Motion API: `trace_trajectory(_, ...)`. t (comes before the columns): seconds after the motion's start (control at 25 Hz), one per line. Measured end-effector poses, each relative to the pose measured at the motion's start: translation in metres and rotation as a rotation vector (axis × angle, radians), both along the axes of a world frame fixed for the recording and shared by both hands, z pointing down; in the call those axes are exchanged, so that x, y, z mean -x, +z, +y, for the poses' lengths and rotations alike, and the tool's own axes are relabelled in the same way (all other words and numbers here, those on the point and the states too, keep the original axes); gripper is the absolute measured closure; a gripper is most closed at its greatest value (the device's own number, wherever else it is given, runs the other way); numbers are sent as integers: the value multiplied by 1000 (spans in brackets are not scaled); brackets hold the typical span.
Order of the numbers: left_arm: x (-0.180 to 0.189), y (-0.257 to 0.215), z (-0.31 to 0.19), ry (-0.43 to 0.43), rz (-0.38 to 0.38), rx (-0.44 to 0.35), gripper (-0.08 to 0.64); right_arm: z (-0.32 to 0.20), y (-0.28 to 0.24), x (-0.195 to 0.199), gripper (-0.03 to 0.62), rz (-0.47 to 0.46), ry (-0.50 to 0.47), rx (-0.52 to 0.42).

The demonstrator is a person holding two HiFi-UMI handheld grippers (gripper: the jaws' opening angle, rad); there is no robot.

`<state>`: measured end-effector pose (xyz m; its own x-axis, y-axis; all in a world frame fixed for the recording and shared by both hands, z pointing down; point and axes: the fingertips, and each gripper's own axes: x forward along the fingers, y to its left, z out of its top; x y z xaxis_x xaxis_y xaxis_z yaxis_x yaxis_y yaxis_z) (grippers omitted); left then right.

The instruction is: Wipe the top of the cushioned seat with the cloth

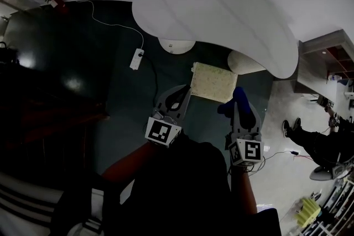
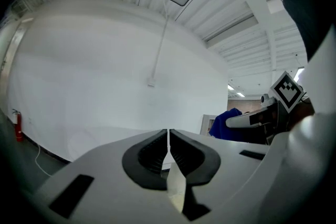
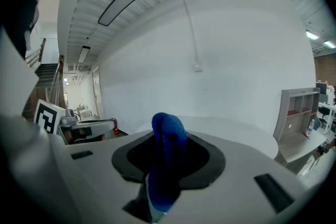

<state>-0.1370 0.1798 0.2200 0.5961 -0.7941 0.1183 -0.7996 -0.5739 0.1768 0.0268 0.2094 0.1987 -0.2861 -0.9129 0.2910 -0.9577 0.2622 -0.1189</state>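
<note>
Right tongs clamped on cloth — ready to wipe | left tongs together, empty | cushioned seat just ahead, between both.

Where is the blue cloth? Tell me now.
The blue cloth is pinched in the right gripper, right of centre in the head view, beside the lower right corner of the pale cushioned seat.

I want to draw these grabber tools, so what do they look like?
Both the left gripper and the right gripper have pale grey plastic bodies tapering to a point. Their fingers are lined with black pads. Each carries a white cube printed with black square markers. The person wears a dark top.
</note>
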Motion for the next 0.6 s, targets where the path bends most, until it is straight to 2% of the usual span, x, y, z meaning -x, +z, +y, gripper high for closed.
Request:
trace_trajectory(0.16,9,10,-18,21,4,9,535,-20,13,12,468,-47,29,12)
trace_trajectory(0.32,16,18,-31,5,17,27,535,-34,47,18,467,1,10,96)
trace_trajectory(0.6,29,54,-50,-45,-15,97,537,-84,94,28,468,10,-50,158)
